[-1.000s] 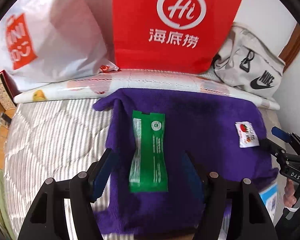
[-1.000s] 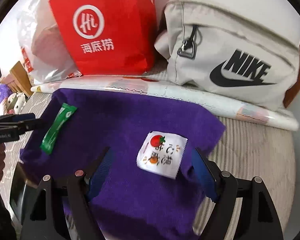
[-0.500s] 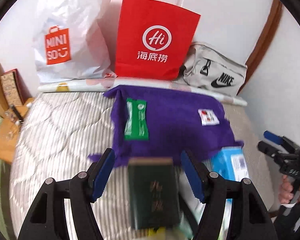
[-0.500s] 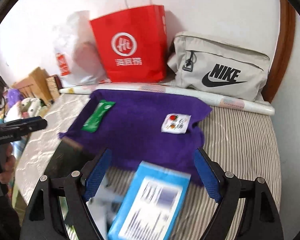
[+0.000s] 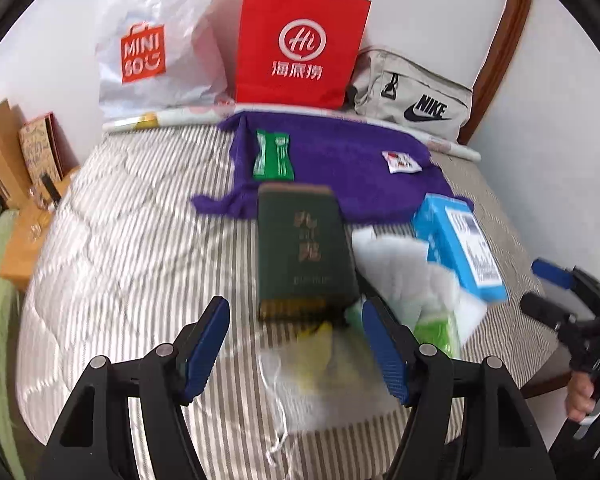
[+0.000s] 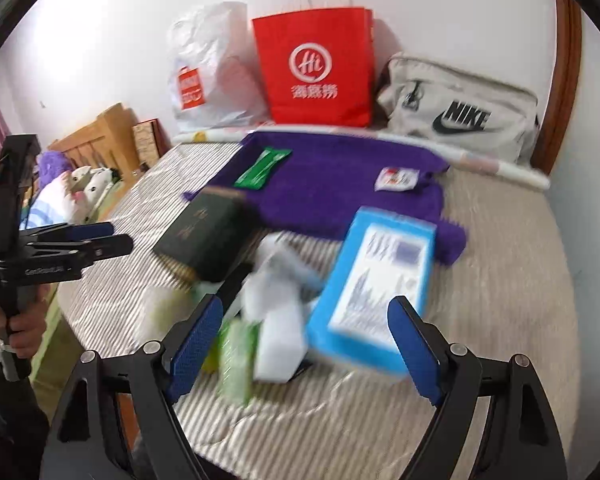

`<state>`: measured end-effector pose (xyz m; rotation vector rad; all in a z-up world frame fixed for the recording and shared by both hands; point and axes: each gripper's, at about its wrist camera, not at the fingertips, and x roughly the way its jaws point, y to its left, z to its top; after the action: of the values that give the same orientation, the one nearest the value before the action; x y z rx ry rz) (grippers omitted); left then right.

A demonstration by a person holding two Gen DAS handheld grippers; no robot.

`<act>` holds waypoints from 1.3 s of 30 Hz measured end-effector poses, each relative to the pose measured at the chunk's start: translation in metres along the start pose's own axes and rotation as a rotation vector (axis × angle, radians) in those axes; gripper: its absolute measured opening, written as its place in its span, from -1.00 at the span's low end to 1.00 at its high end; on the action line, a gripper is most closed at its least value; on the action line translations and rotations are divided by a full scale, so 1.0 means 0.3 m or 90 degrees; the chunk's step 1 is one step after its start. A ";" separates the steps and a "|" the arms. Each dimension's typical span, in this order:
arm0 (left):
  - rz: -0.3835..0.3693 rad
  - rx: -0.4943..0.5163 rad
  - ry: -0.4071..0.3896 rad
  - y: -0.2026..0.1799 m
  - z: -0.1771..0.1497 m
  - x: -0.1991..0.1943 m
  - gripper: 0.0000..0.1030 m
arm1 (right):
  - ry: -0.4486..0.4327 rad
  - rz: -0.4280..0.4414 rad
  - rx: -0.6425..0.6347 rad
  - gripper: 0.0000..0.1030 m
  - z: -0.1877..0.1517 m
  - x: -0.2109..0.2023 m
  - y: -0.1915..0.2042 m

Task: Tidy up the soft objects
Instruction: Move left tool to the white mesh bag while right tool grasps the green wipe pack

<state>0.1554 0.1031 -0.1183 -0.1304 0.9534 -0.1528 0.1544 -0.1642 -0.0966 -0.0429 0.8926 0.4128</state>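
Grippers both gape empty: your left gripper hovers above the dark green box (blurred), your right gripper above the blue packet.

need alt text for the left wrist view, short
The open, empty left gripper hovers over a striped bed, aimed at a dark green box with a blue box beside it. Beyond them, a purple towel carries a green packet; bags line the wall.
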 end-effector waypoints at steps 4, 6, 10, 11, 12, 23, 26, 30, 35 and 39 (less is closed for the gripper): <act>0.002 -0.010 0.022 0.027 -0.081 0.038 0.30 | 0.031 0.028 0.012 0.23 -0.100 0.045 0.034; 0.002 -0.012 0.025 0.036 -0.108 0.046 0.30 | 0.052 0.045 0.017 0.02 -0.144 0.074 0.053; -0.017 -0.012 0.030 0.058 -0.153 0.056 0.30 | 0.072 0.067 0.019 -0.01 -0.190 0.117 0.089; -0.023 -0.013 0.030 0.065 -0.163 0.060 0.30 | 0.076 0.070 0.017 -0.01 -0.197 0.127 0.099; -0.027 -0.013 0.032 0.069 -0.168 0.065 0.30 | 0.079 0.070 0.017 -0.01 -0.200 0.134 0.106; -0.091 -0.040 0.086 0.085 -0.230 0.173 0.38 | 0.085 0.063 0.043 -0.36 -0.195 0.273 0.137; -0.108 -0.042 0.092 0.069 -0.227 0.182 0.38 | 0.086 0.070 0.050 -0.62 -0.207 0.283 0.128; -0.108 -0.021 0.088 0.016 -0.210 0.186 0.43 | 0.075 0.084 0.048 -0.63 -0.215 0.246 0.108; -0.089 -0.010 0.100 -0.038 -0.195 0.221 0.51 | 0.054 0.089 0.028 -0.63 -0.230 0.175 0.102; -0.045 0.009 0.100 -0.087 -0.197 0.254 0.52 | 0.046 0.092 0.019 -0.63 -0.260 0.116 0.078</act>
<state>0.1485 0.0605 -0.2085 -0.1408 1.1053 -0.2373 0.1069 -0.1472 -0.1693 0.0354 0.9757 0.5353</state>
